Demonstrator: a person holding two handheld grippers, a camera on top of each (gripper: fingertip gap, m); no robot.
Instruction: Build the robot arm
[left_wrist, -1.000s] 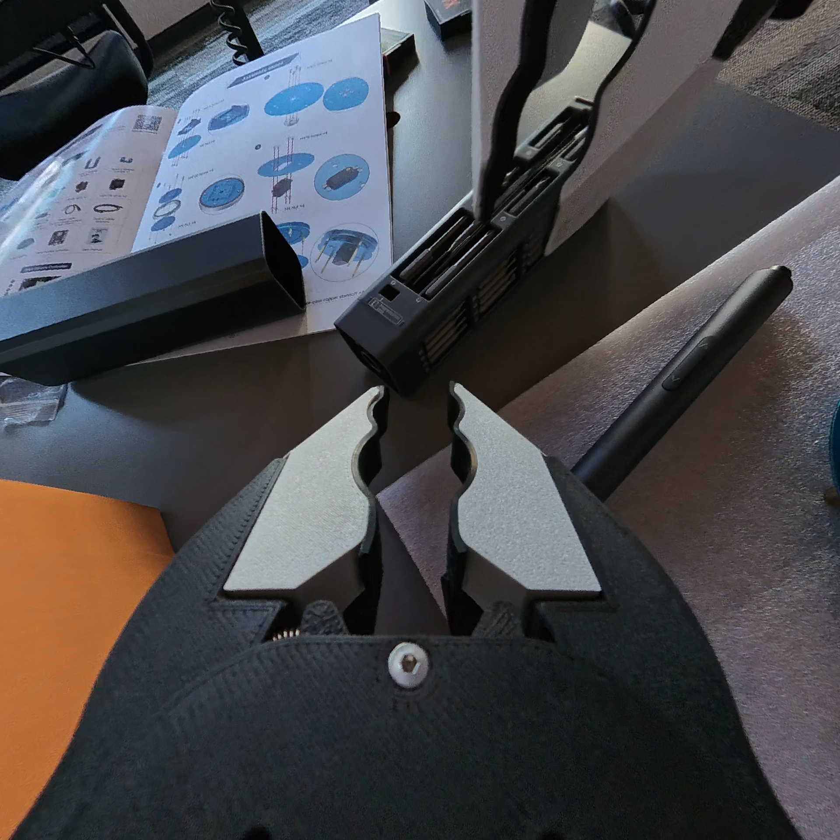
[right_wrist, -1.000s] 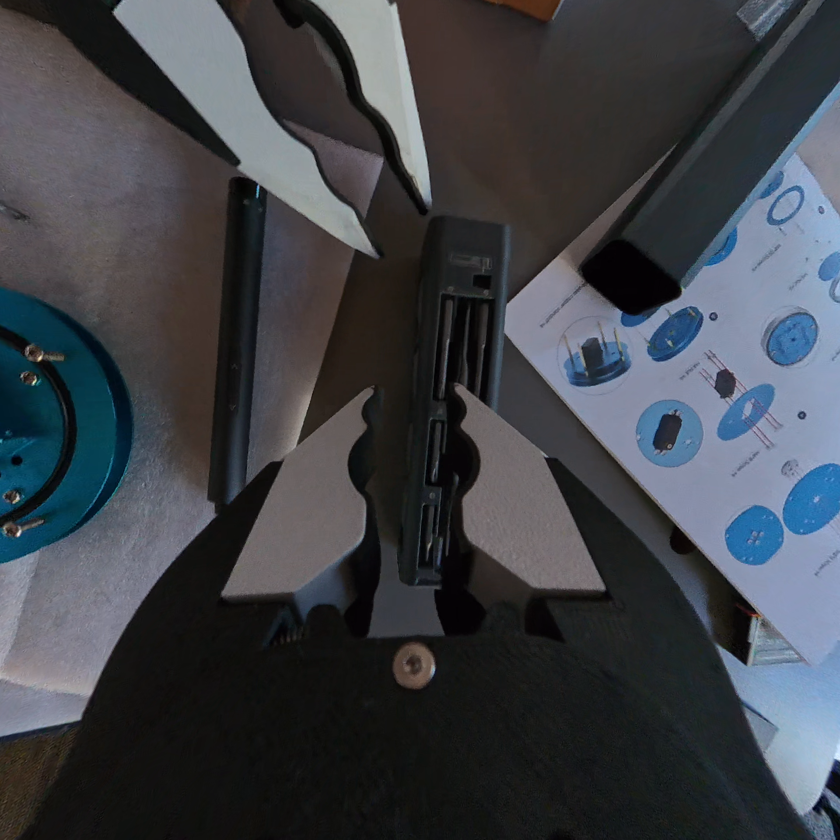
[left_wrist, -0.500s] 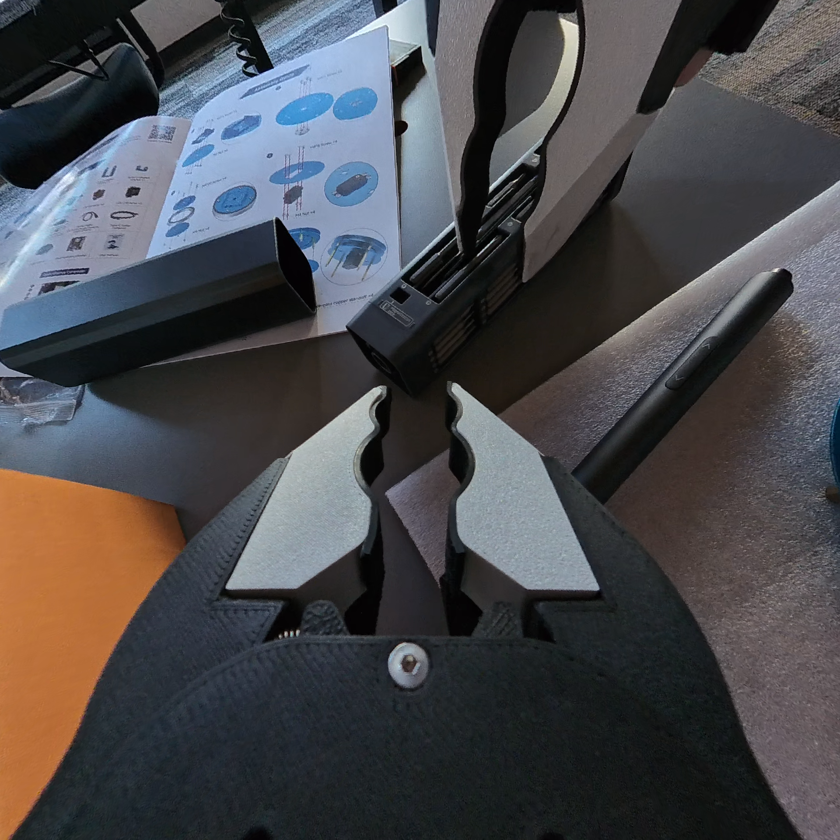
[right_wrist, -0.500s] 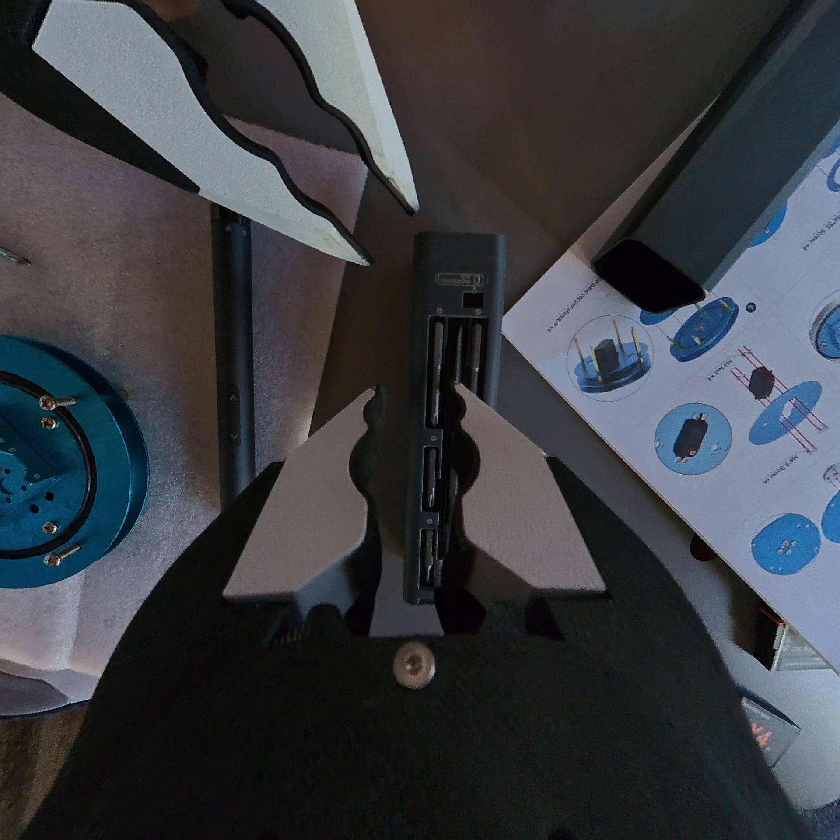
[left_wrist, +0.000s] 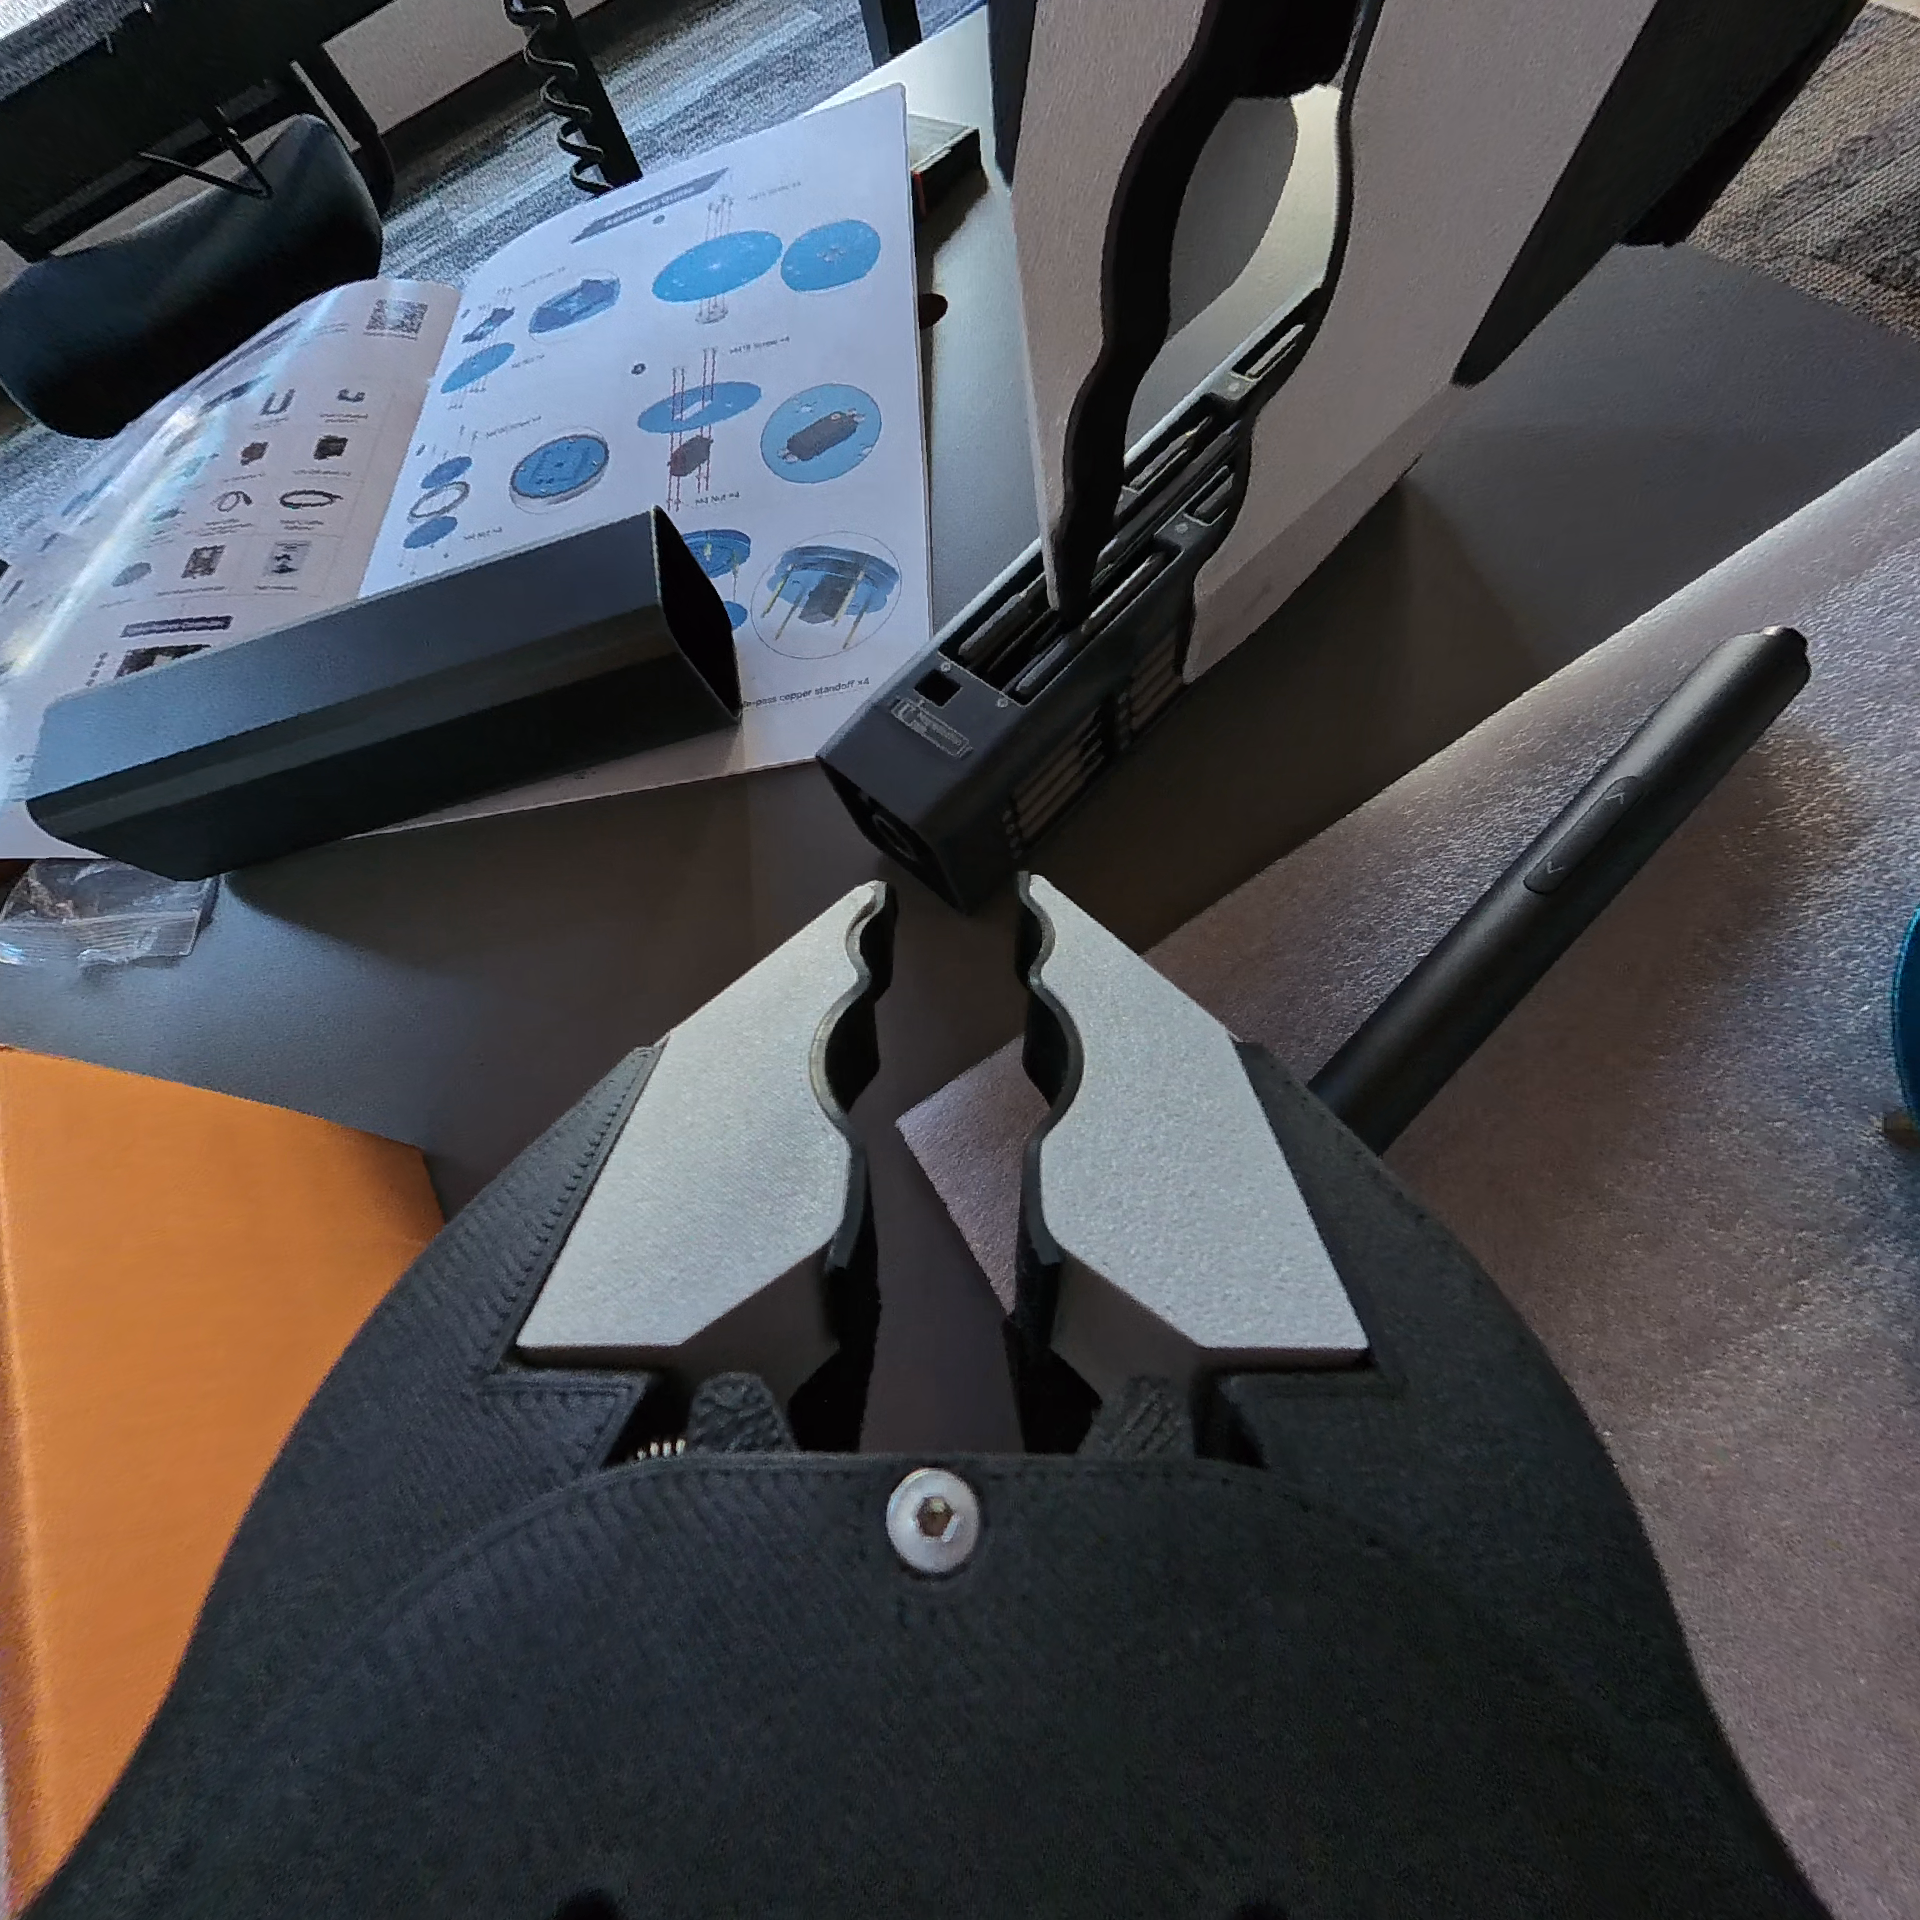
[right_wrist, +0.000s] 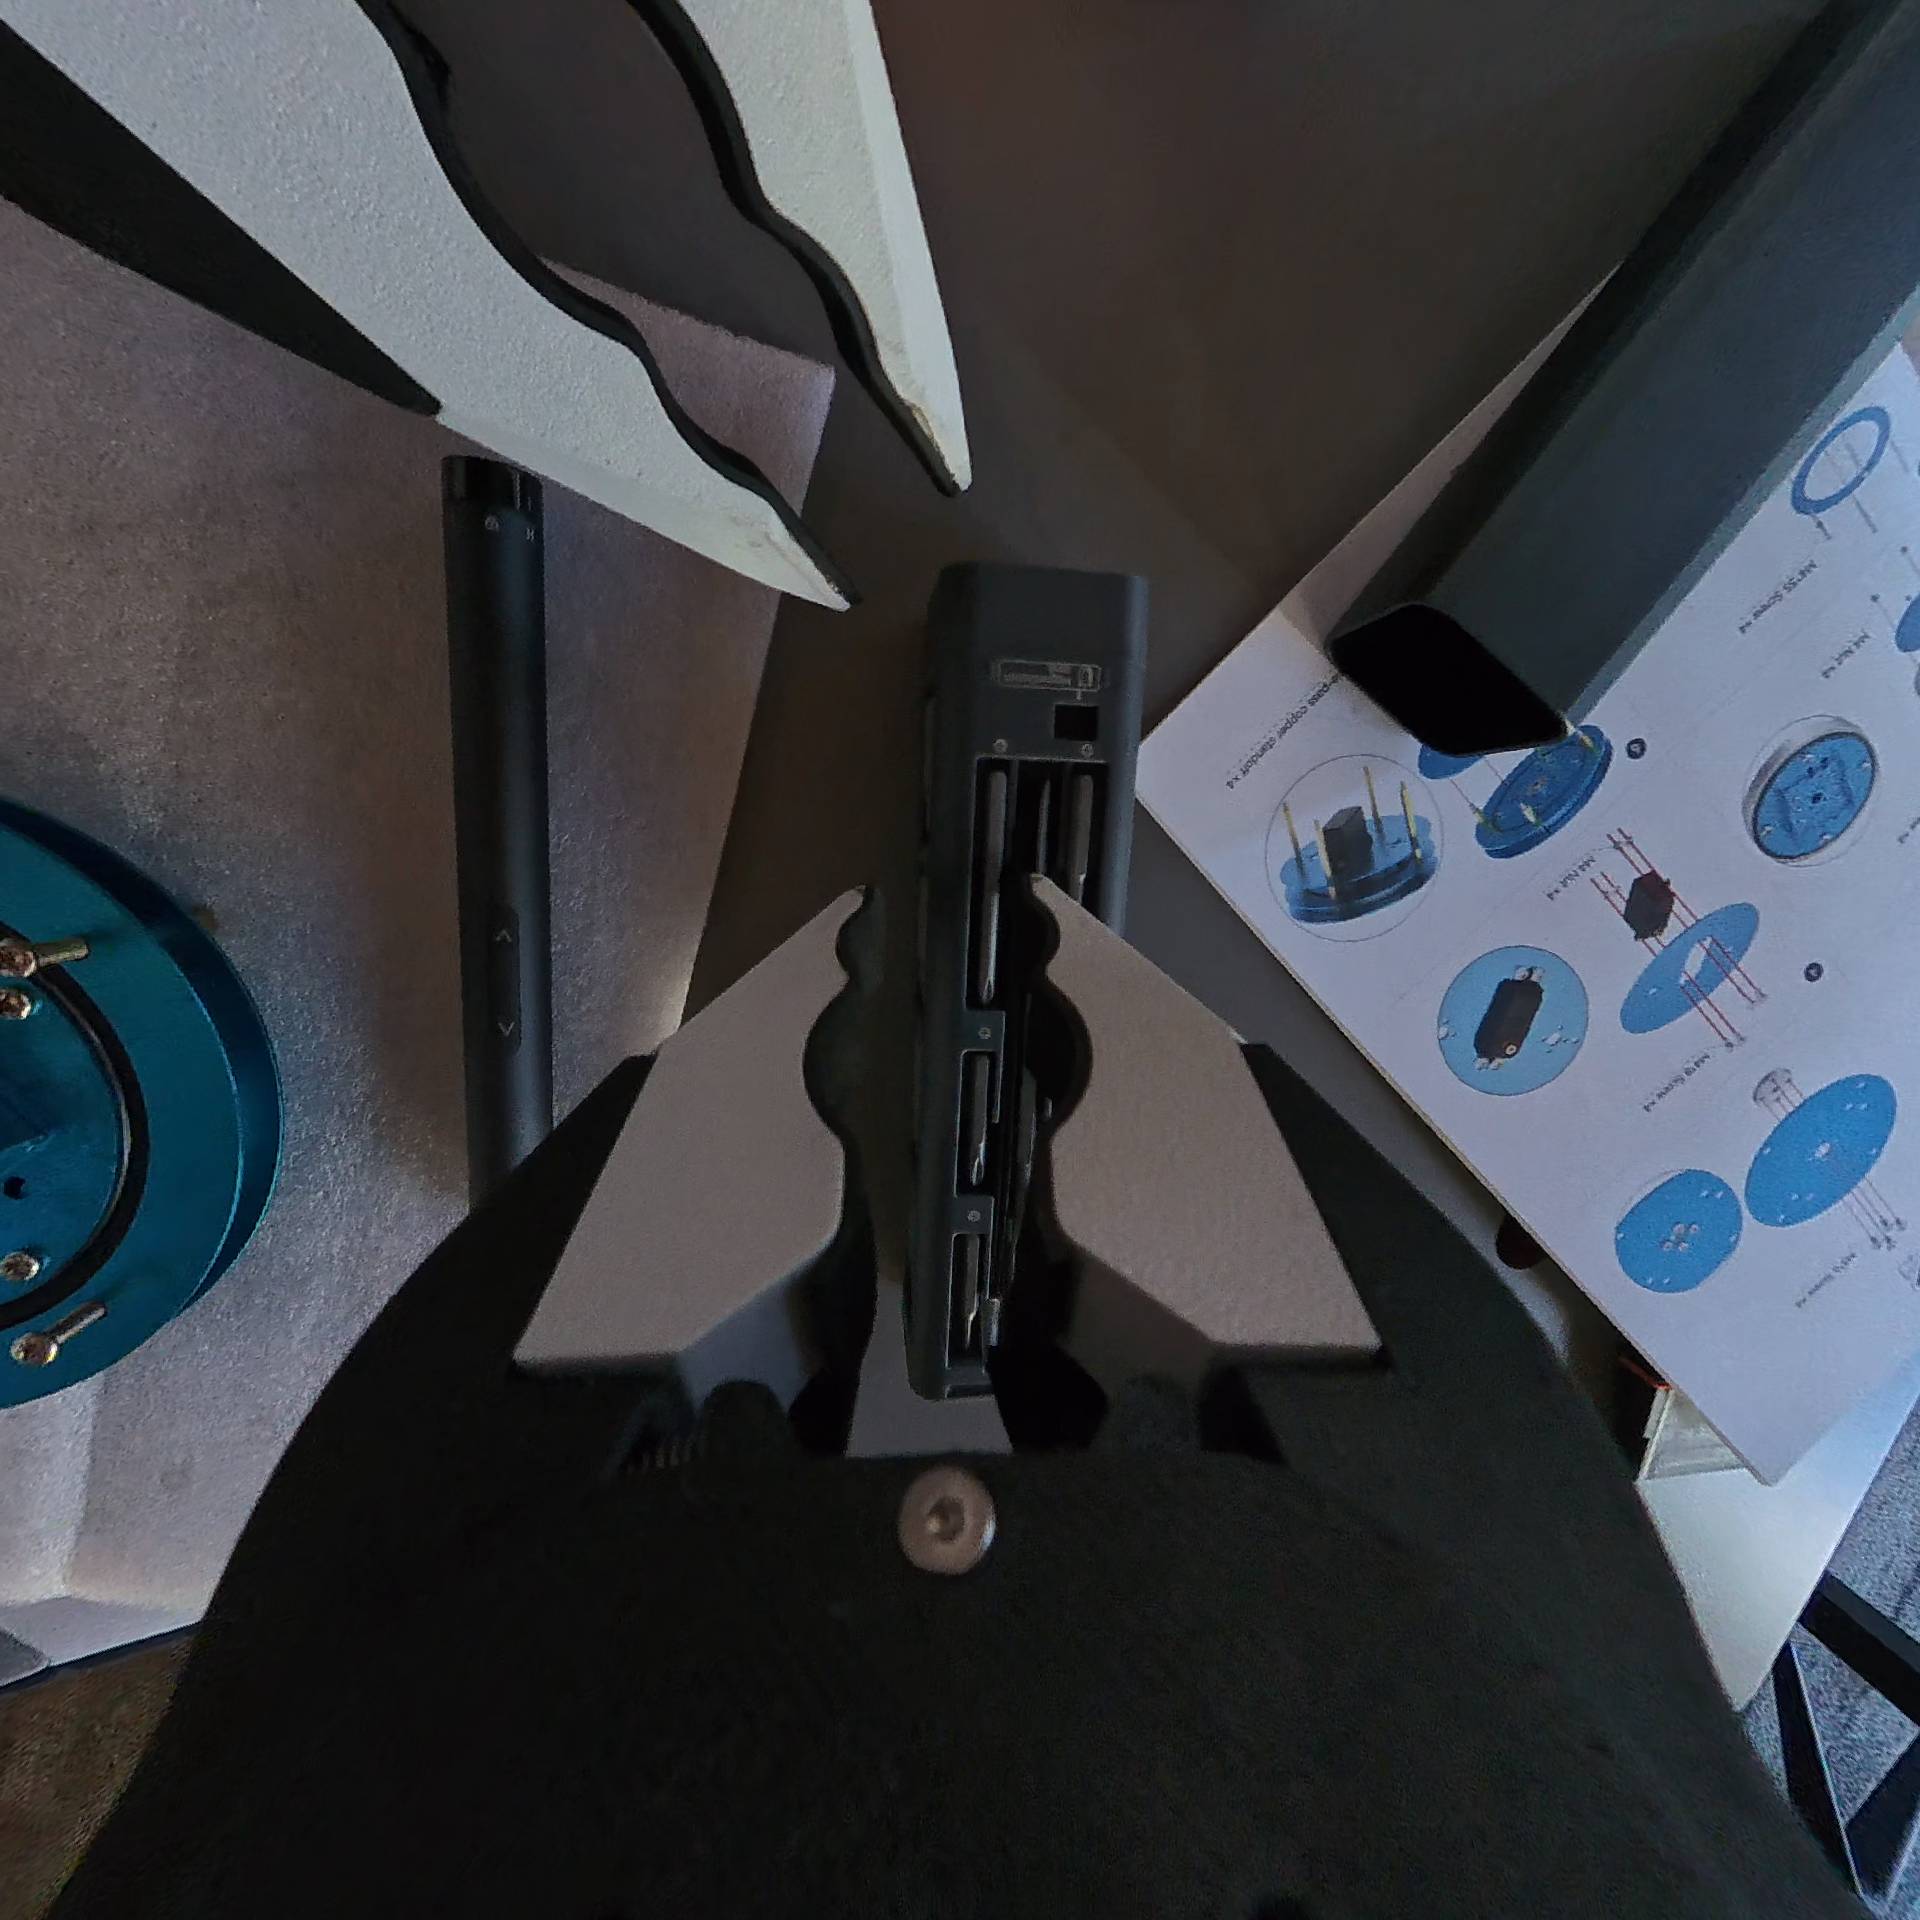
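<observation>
A black bit holder (left_wrist: 966, 769) with screwdriver bits in its slots lies on the dark table (left_wrist: 520, 935). My left gripper (left_wrist: 956, 894) is open with a narrow gap and empty, its tips just short of the holder's near end. My right gripper (right_wrist: 951, 899) comes down from above, open with a similar narrow gap. One finger is over the holder's (right_wrist: 1039, 665) slots and the other is at its side. From the left wrist view, the right gripper (left_wrist: 1132, 603) has one fingertip on the holder's top. The left gripper (right_wrist: 899, 540) also shows in the right wrist view.
A black pen-shaped screwdriver (left_wrist: 1558, 862) lies on a grey foam mat (left_wrist: 1558, 1247) beside a blue metal disc (right_wrist: 125, 1143) with screws. A black hollow sleeve (left_wrist: 364, 707) rests on a printed instruction sheet (left_wrist: 665, 343). An orange sheet (left_wrist: 156, 1299) and a small plastic bag (left_wrist: 94, 914) lie at the left. My right fingertips sit around 6 cm from my left ones. The blue metal disc (right_wrist: 125, 1143) is about 15 cm from both grippers' fingertips.
My right gripper has shifted a little along the bit holder and sits lower over it. The left gripper has edged slightly. Both gaps look unchanged and the holder has stayed in place.
</observation>
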